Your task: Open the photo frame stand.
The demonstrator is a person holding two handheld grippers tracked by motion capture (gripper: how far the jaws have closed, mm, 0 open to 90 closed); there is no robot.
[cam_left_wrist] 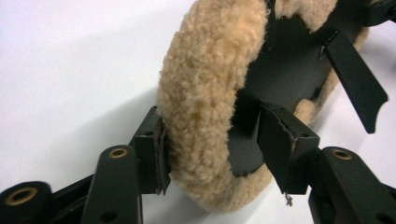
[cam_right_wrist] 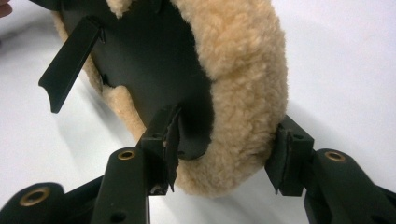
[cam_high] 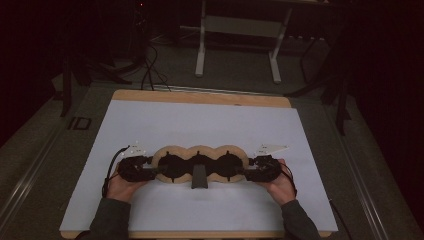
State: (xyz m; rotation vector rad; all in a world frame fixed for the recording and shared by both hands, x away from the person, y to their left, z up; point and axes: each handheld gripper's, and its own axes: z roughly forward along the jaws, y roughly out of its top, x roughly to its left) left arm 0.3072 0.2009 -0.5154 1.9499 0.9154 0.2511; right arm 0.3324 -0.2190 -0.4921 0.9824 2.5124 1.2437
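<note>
The tan fleecy three-lobed pad with black leather backing point(cam_high: 200, 163) lies mid-bench on the white sheet point(cam_high: 200, 125). The left tongs point(cam_left_wrist: 212, 154) straddle its left rim, one pad touching the fleece. The right tongs point(cam_right_wrist: 224, 151) straddle the right rim, jaws apart and not pressing.

One worktop point(cam_high: 150, 125) stood in the high view, covered by one white sheet point(cam_high: 210, 125). On it lay one fleecy tan piece point(cam_high: 200, 162), made of three rounded lobes in a row, each with a dark centre, so three dark centres in all. One black strap point(cam_high: 199, 176) hung from its middle. Two hand-held grippers were present, the left hand-held gripper point(cam_high: 150, 170) and the right hand-held gripper point(cam_high: 248, 171), each carried by one hand, two hands together. Each had two black jaws, four altogether.
</note>
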